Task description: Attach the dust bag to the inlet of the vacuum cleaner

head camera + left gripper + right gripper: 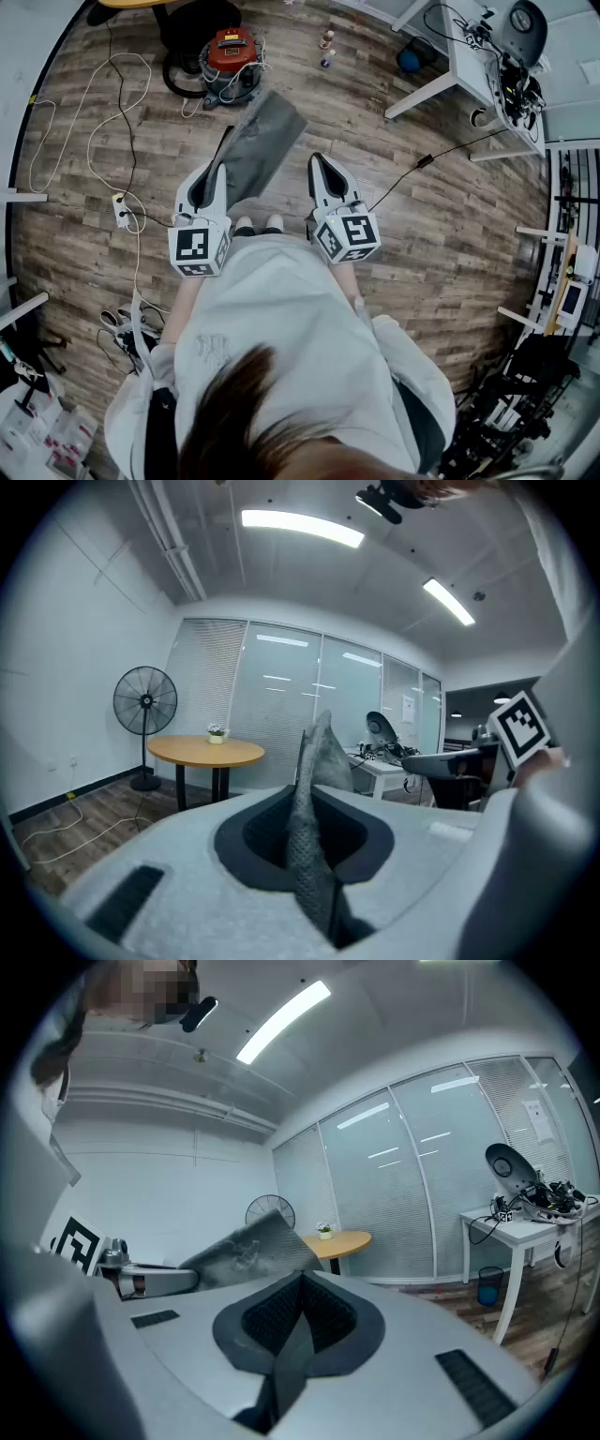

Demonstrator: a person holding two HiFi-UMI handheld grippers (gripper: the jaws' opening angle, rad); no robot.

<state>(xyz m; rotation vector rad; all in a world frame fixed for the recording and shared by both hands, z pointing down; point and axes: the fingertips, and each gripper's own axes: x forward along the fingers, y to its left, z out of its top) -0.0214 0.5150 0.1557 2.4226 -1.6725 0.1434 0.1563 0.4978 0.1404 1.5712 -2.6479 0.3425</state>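
Observation:
The grey dust bag (pixel 262 145) is held out flat above the wooden floor, and my left gripper (pixel 217 171) is shut on its near left edge. In the left gripper view the bag (pixel 314 799) stands edge-on, pinched between the jaws of the left gripper (pixel 317 874). My right gripper (pixel 320 167) is just right of the bag, shut and empty; its dark pads meet in the right gripper view (pixel 298 1312), where the bag (pixel 248 1251) shows to the left. The red and grey vacuum cleaner (pixel 230 58) sits on the floor well ahead, with a black hose around it.
A power strip (pixel 122 212) with white cables lies on the floor at left. White tables (pixel 450 75) loaded with equipment stand at far right. Small bottles (pixel 326 45) stand beyond the vacuum. A pedestal fan (pixel 145 705) and a round wooden table (pixel 206 752) are ahead.

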